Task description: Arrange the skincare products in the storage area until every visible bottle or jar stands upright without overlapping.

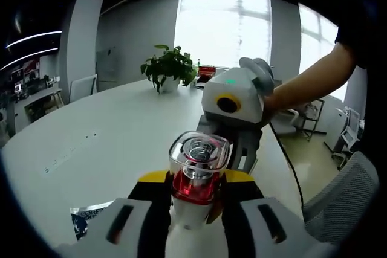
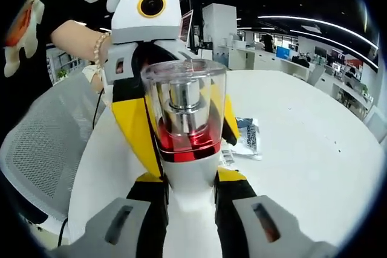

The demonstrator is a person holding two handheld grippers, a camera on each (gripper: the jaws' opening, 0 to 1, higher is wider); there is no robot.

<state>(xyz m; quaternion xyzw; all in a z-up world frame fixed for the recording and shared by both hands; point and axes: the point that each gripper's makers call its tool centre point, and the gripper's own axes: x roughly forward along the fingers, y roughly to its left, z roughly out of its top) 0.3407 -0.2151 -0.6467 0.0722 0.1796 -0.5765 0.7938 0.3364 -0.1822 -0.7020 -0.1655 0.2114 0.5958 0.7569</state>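
A skincare bottle (image 1: 196, 176) with a white body, a red band and a clear cap stands between my left gripper's (image 1: 195, 212) jaws, which press on its body. The same bottle (image 2: 187, 131) fills the middle of the right gripper view, and my right gripper (image 2: 190, 209) is closed on its white lower body. The left gripper (image 2: 142, 40) faces me there, its yellow jaws flanking the bottle on both sides. In the left gripper view the right gripper (image 1: 233, 104) hangs just behind the bottle, held by a person's arm (image 1: 308, 83).
Below lies a large white round table (image 1: 109, 131) with a potted plant (image 1: 169, 67) at its far side. A printed sachet (image 2: 247, 137) lies flat on the table (image 2: 302, 149). A grey mesh chair (image 2: 42, 143) stands beside the table edge, also seen as chair (image 1: 344, 194).
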